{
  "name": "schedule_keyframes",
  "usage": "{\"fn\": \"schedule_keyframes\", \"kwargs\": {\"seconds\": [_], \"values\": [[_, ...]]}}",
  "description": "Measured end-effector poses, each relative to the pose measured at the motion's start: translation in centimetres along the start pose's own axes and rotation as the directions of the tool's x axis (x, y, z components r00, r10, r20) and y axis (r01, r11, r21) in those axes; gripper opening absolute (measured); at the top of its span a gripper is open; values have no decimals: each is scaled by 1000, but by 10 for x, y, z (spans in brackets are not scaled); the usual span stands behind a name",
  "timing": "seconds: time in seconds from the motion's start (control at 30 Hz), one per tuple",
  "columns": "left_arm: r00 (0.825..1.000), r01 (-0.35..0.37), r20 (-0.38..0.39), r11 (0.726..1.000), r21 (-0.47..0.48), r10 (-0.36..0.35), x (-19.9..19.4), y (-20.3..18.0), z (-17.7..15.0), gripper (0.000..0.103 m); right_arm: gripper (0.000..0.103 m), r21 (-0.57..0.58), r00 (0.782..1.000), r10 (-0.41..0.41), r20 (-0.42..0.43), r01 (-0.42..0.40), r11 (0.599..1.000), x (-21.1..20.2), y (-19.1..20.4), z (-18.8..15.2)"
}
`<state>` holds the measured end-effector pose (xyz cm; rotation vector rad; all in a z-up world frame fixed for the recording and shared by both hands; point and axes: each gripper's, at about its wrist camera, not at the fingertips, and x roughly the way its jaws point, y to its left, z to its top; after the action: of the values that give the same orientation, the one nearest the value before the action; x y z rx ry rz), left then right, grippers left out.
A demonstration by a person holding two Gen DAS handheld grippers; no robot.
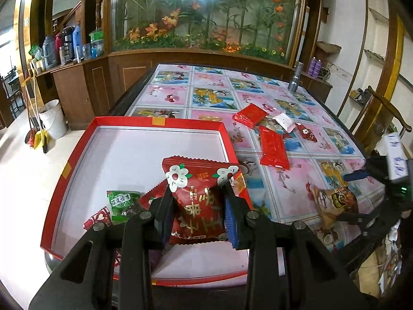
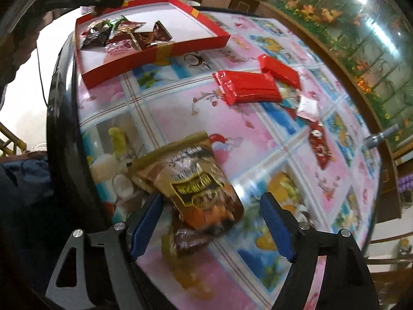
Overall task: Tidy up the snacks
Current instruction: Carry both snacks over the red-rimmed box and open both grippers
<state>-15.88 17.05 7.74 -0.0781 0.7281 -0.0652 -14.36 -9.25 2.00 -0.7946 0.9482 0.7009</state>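
Observation:
My left gripper [image 1: 197, 188] is shut on a red snack packet with white flowers [image 1: 200, 193] and holds it over the red box [image 1: 155, 122], which has a white floor. A green packet [image 1: 122, 202] and other packets lie in the box; they also show in the right wrist view [image 2: 121, 36]. My right gripper [image 2: 211, 199] is open around a brown and orange snack bag [image 2: 196, 183] that lies on the table, also seen in the left wrist view [image 1: 334, 201]. Two long red packets [image 2: 247, 86] [image 2: 280, 69], a white packet [image 2: 308, 107] and a dark red packet [image 2: 321, 146] lie farther out.
The table [image 2: 258, 142] has a glossy pink and blue picture cloth. A metal flashlight [image 1: 295, 77] stands at its far edge. A wooden chair [image 1: 382, 118] is at the right, a cabinet with flasks [image 1: 64, 44] and a white bucket [image 1: 53, 118] at the left.

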Motion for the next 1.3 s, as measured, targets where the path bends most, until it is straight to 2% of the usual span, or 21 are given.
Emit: {"fn": "schedule_keyframes", "kwargs": {"seconds": [0.1,0.17,0.2,0.37,0.5,0.63,0.73,0.9,1.07,1.2,1.3], "values": [[1000,-6,9,1000,-1,6,-4,0,0,31,76,66,995,78,-66,-74,995,23,-12,3],[1000,-7,9,1000,-7,7,-5,2,0,31,72,181,981,188,-41,-178,967,28,-28,-1],[1000,-8,7,1000,-9,8,-5,3,0,31,63,229,974,224,-27,-212,950,29,-34,-4],[1000,0,-1,1000,-17,0,1,6,0,31,57,271,978,206,36,-208,940,20,-31,-17],[1000,-8,-5,1000,-27,7,4,12,-2,31,54,330,954,279,114,-301,895,12,-29,-8],[999,-36,-4,998,-49,35,0,24,-2,31,54,367,920,333,209,-389,845,6,-30,27],[999,-50,4,997,-65,51,-7,35,-4,31,54,361,892,352,283,-439,823,6,-23,72],[998,-69,-3,995,-71,69,-10,46,-9,31,54,380,863,362,354,-486,787,20,-6,132],[997,-74,-19,994,-79,73,-3,55,-9,31,54,393,857,365,363,-496,774,36,19,182],[996,-87,-23,994,-63,86,8,57,2,31,54,414,857,372,358,-502,759,52,29,206],[994,-108,-35,992,-63,106,18,61,11,31,58,436,848,378,371,-519,736,61,25,216]]}}
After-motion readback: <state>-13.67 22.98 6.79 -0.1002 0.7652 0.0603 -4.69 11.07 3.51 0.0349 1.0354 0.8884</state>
